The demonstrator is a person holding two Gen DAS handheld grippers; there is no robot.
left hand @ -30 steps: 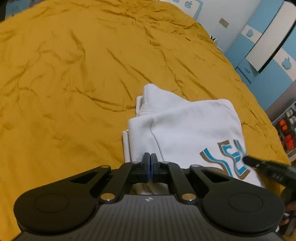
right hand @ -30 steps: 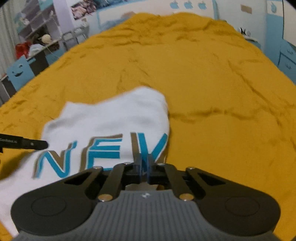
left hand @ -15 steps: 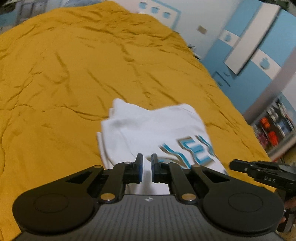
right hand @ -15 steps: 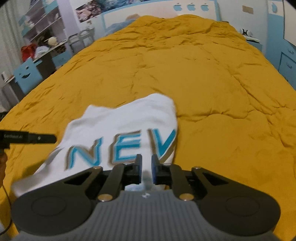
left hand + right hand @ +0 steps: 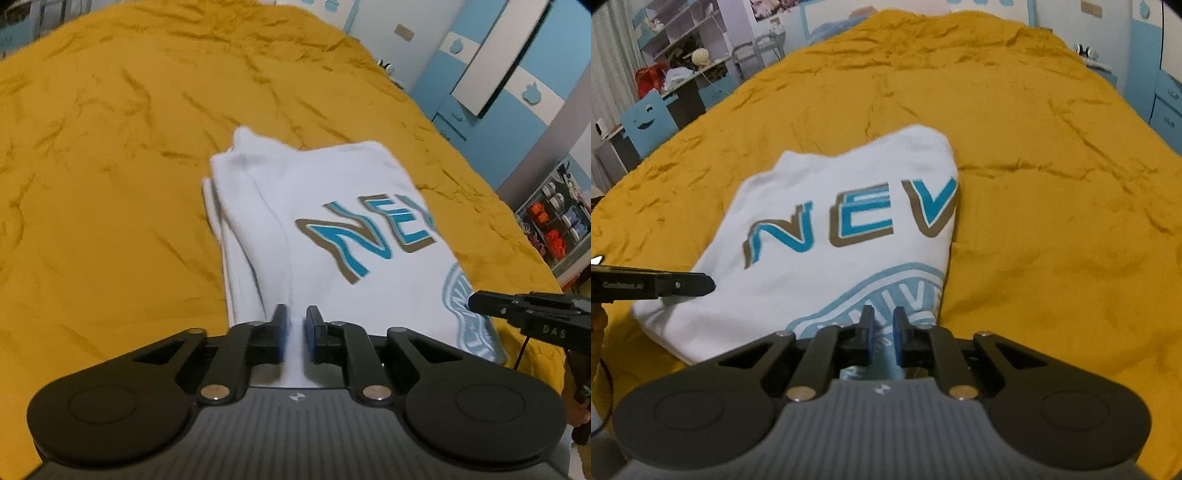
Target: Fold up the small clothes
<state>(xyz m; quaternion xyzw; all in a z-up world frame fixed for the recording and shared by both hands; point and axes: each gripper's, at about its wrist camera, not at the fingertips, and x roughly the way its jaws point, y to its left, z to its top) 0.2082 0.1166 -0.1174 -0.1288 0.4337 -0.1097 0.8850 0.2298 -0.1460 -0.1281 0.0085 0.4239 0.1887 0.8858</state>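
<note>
A folded white garment (image 5: 332, 229) with blue and brown letters lies flat on the mustard bedspread (image 5: 92, 166); it also shows in the right wrist view (image 5: 827, 236). My left gripper (image 5: 295, 317) is open with a narrow gap, above the garment's near left edge, holding nothing. My right gripper (image 5: 881, 317) is open with a narrow gap over the near right edge, above a blue round print, holding nothing. Each gripper's tip shows in the other's view: the right gripper (image 5: 480, 302) and the left gripper (image 5: 701, 284).
The bedspread (image 5: 1052, 184) is wrinkled all around the garment. Blue and white cabinets (image 5: 498, 74) stand along the right side of the bed. A desk with clutter and a blue chair (image 5: 646, 122) stand at the left.
Both grippers were shut on the garment's near edge one second ago; they opened, let it go and drew back. The garment now lies flat with more of its print showing.
</note>
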